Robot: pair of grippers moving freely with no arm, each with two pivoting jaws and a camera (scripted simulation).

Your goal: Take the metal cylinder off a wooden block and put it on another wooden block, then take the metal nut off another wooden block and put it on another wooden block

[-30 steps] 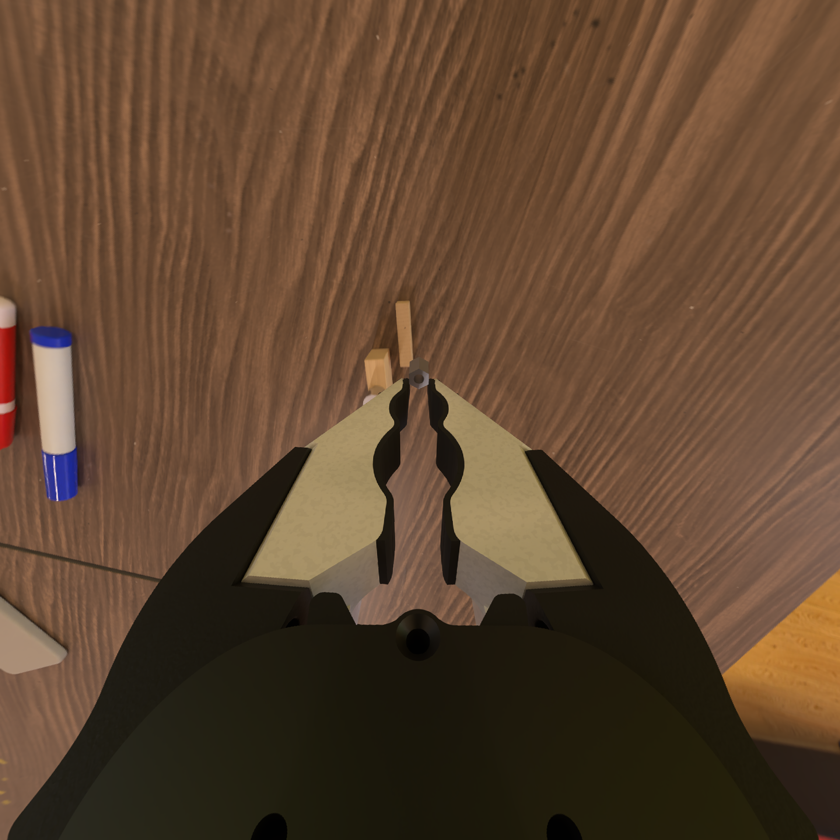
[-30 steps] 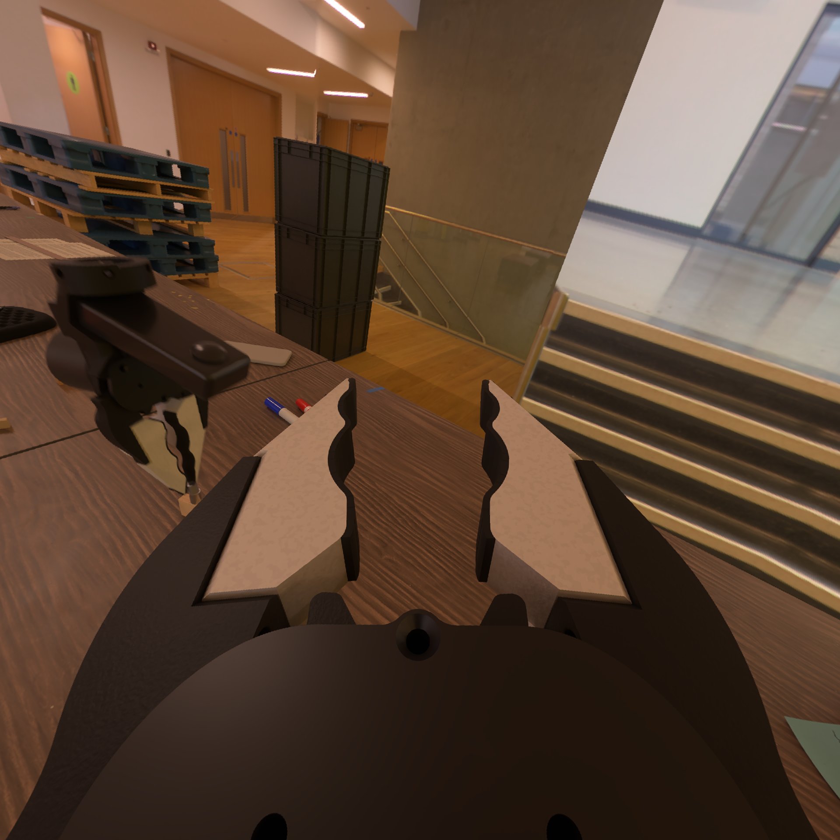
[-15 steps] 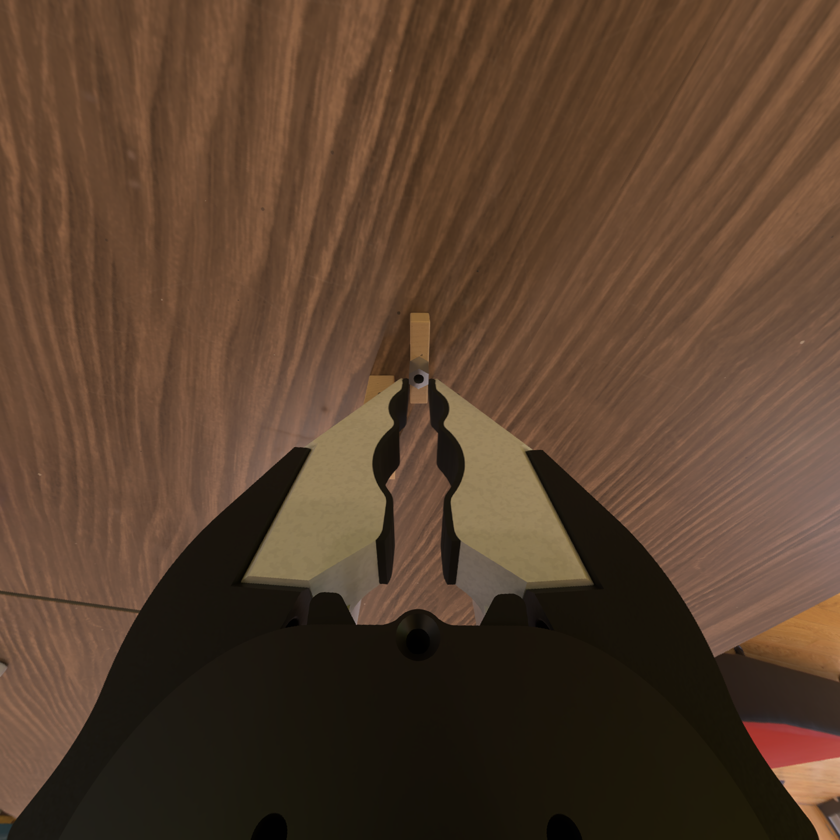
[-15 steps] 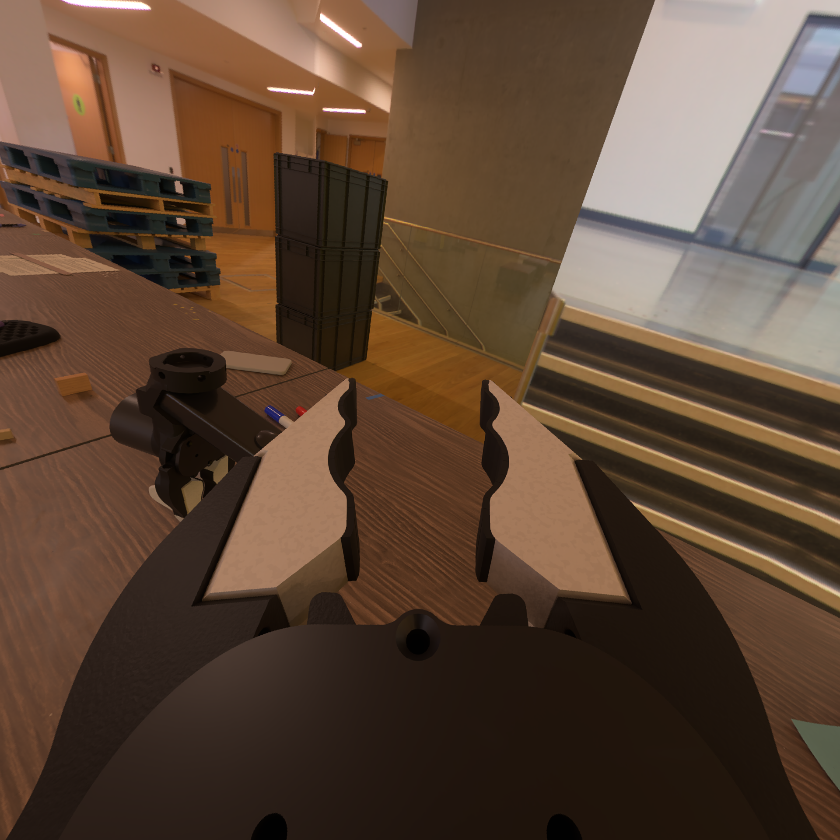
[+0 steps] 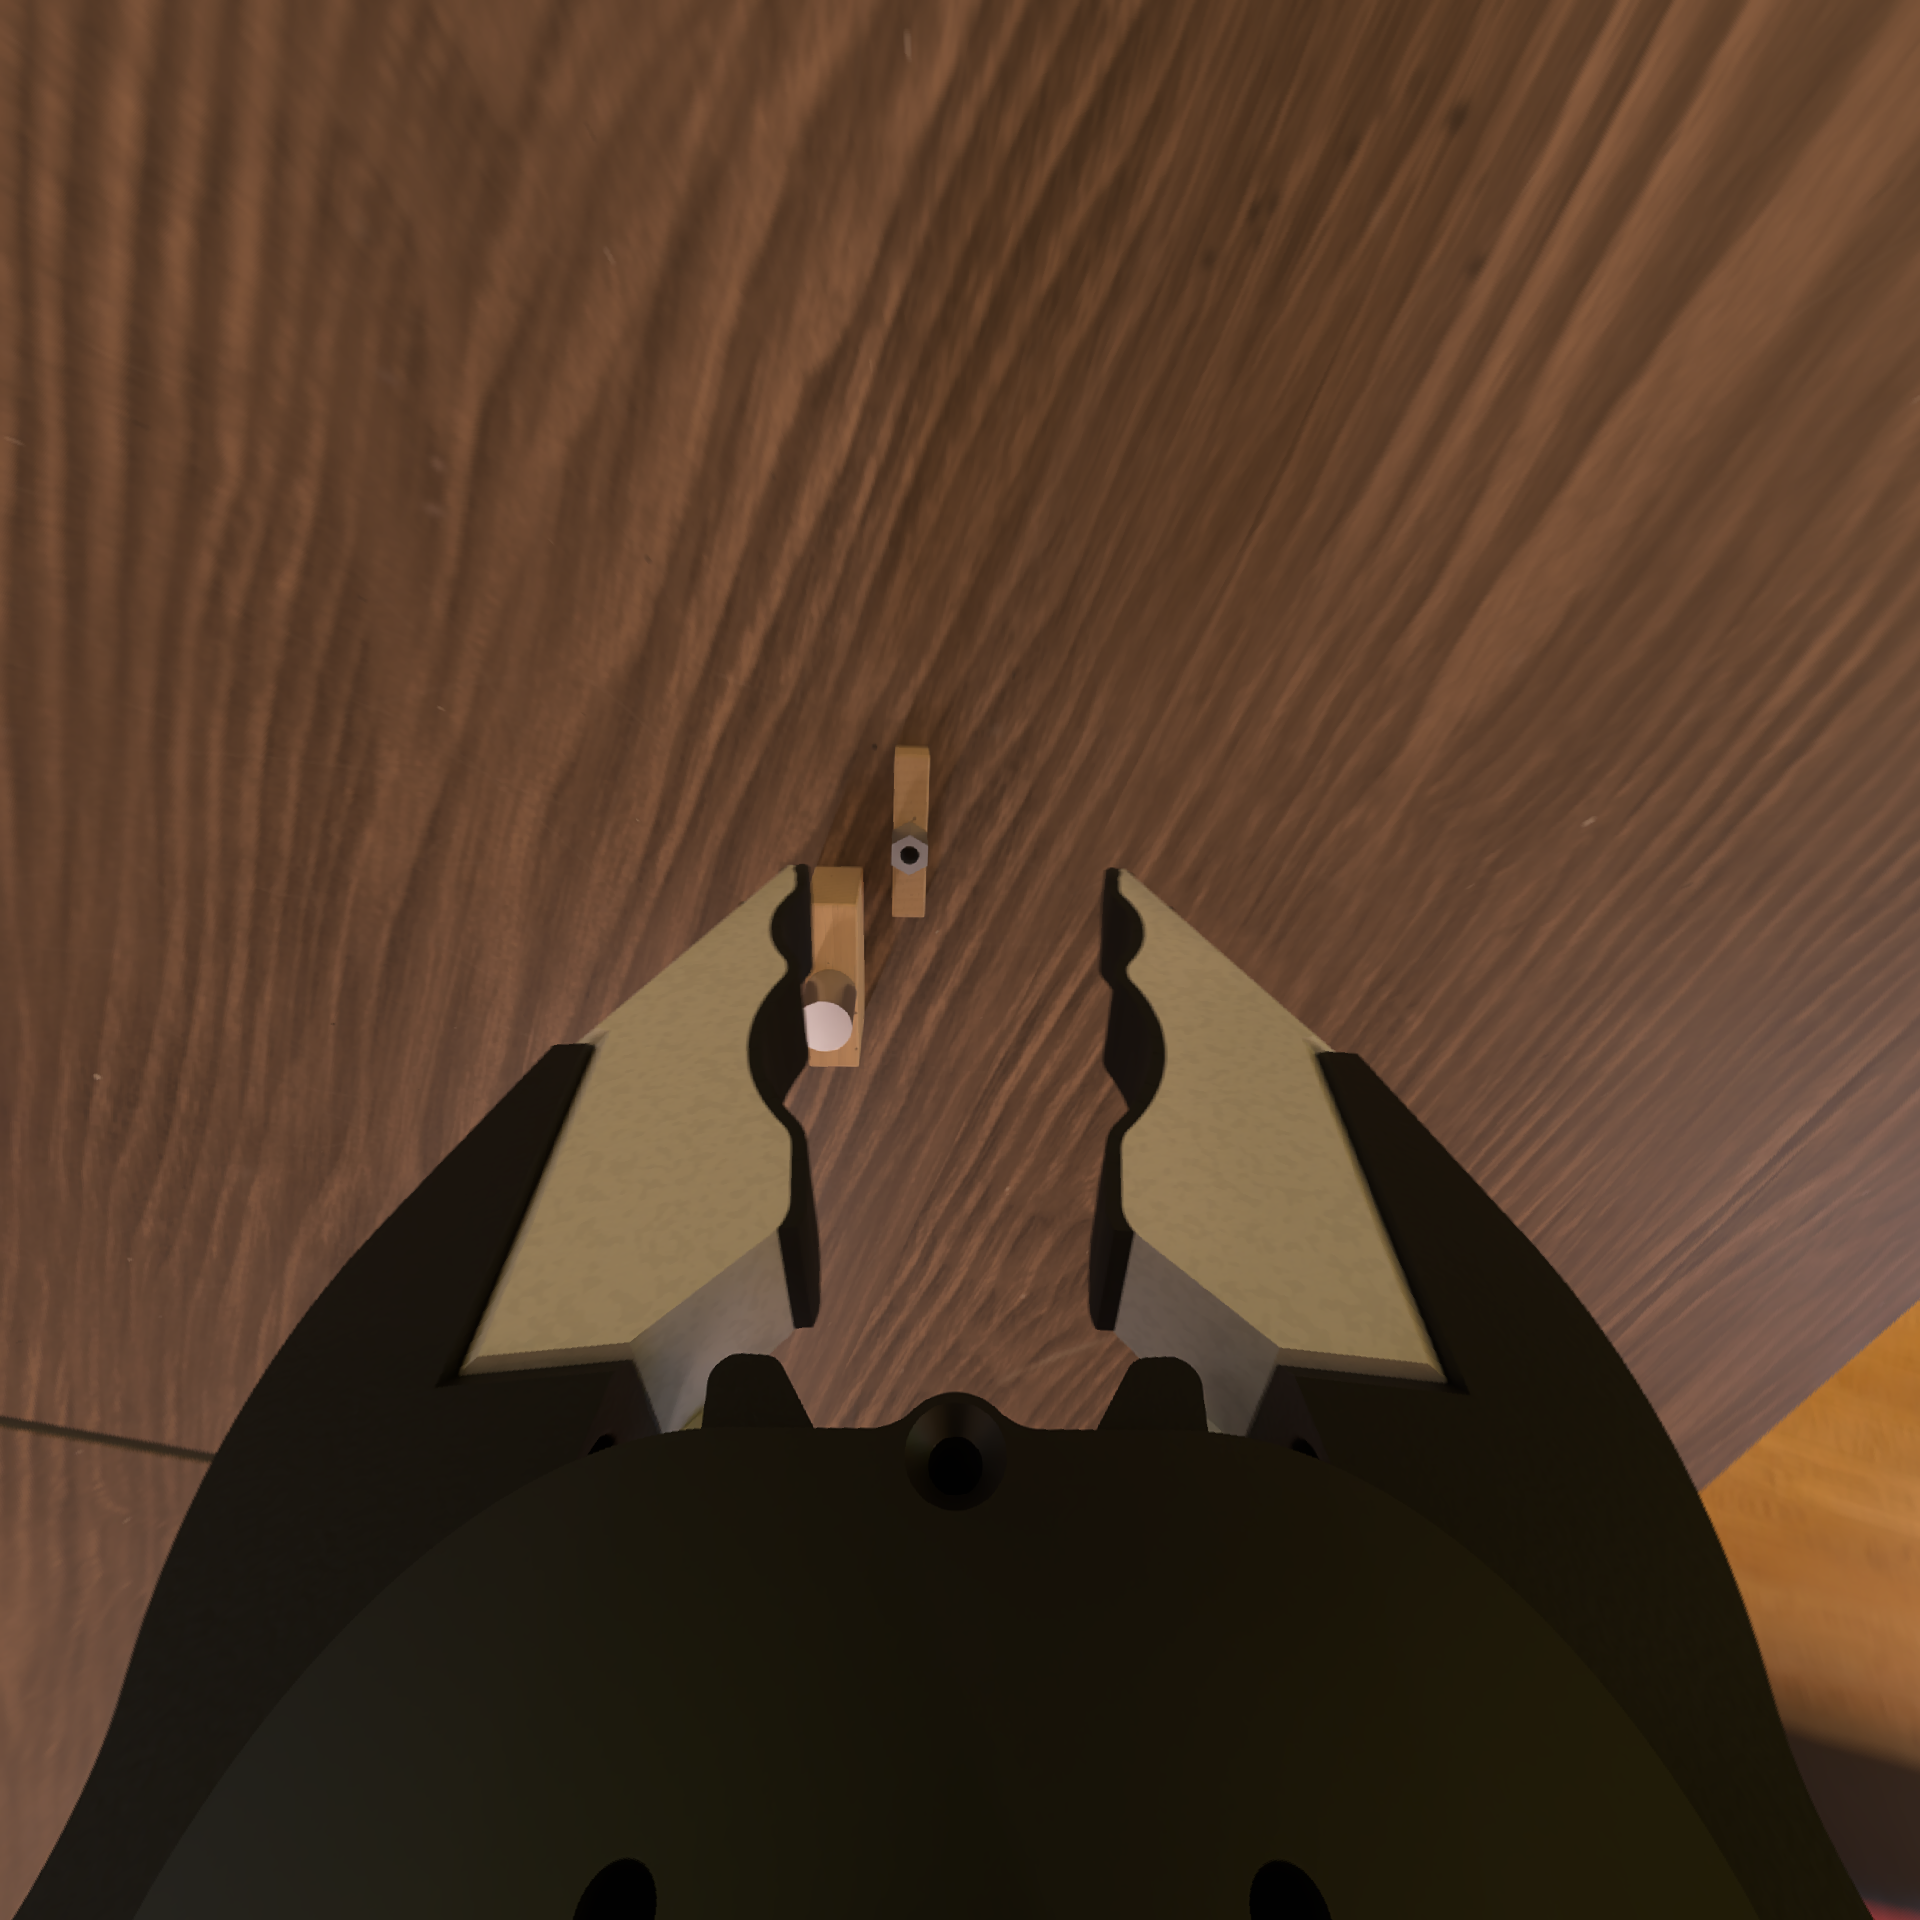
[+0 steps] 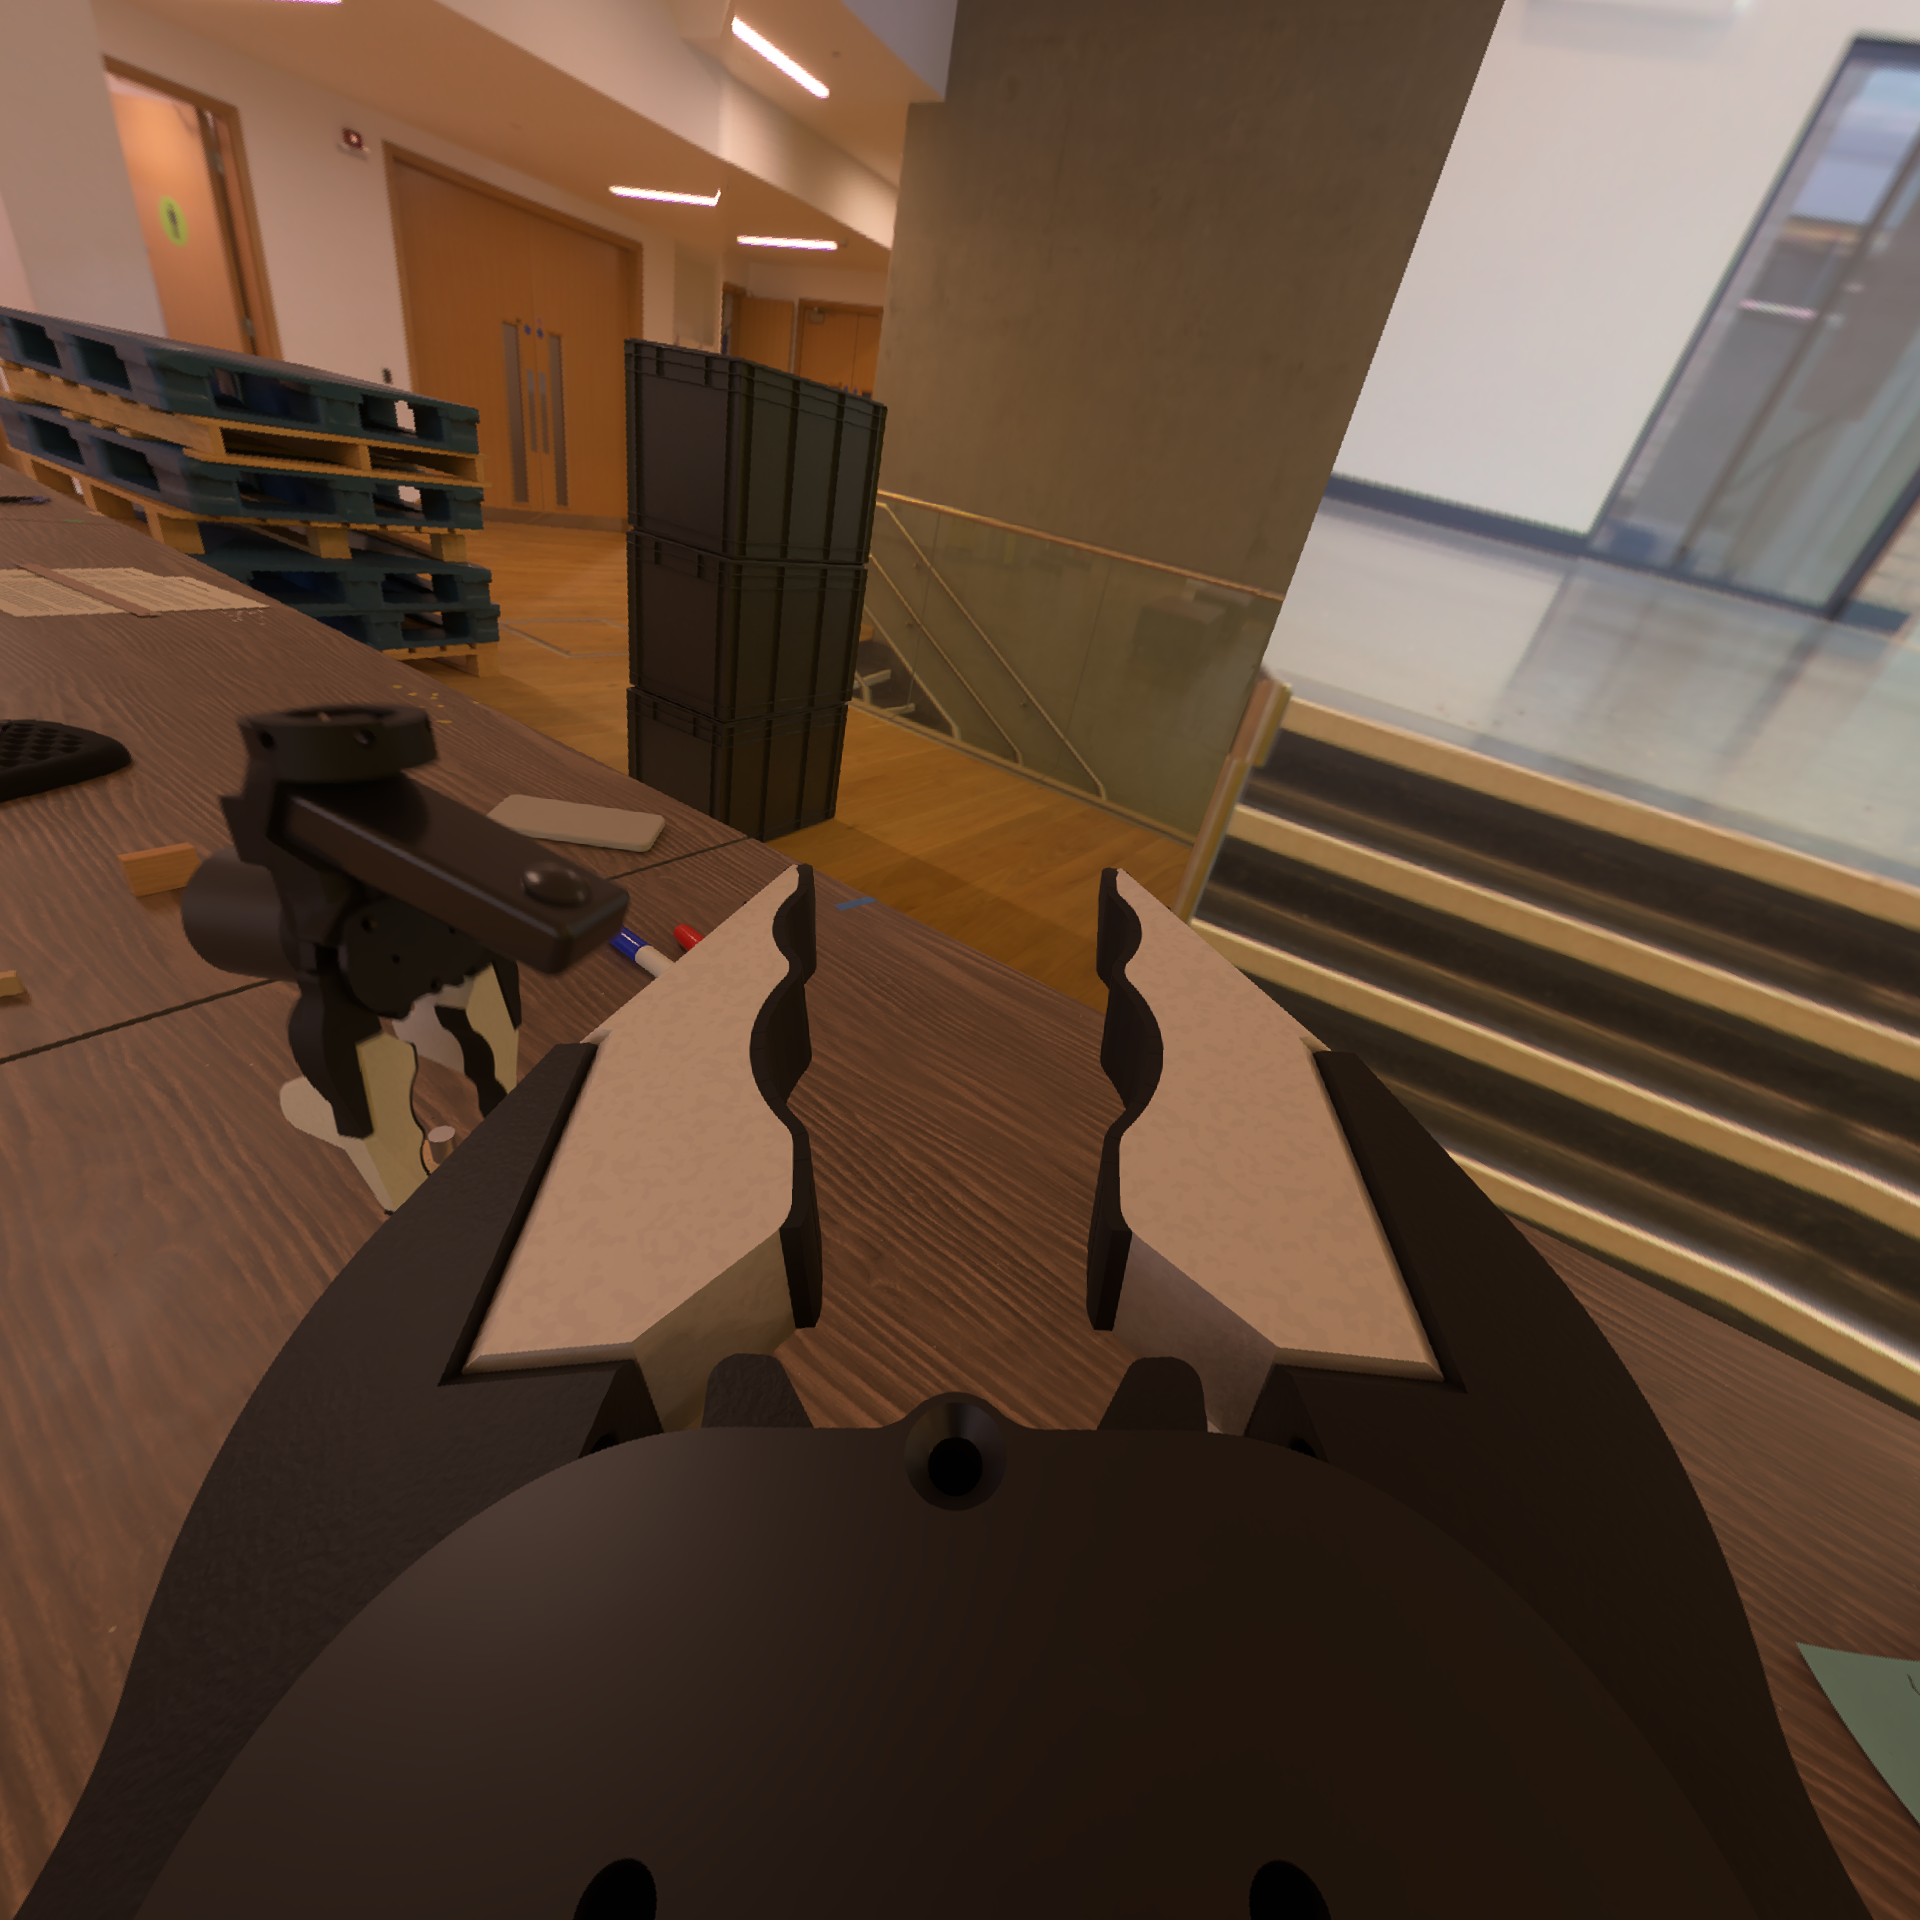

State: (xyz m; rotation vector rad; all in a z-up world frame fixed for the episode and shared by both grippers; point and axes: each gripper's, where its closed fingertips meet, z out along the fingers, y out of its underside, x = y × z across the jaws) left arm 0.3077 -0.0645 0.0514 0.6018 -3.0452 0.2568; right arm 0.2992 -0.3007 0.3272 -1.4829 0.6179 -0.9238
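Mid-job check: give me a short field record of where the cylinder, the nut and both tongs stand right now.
metal cylinder: upright on the nearer wooden block
metal nut: on the farther wooden block
nearer wooden block: beside the left fingertip
farther wooden block: just beyond, apart from the nearer one
left tongs: open, empty, above the table
right tongs: open, empty, off to the side
table: dark wood

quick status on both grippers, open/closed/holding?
Left gripper: open, empty; small grey metal nut sits on the thin light wooden block below.
Right gripper: open, empty.
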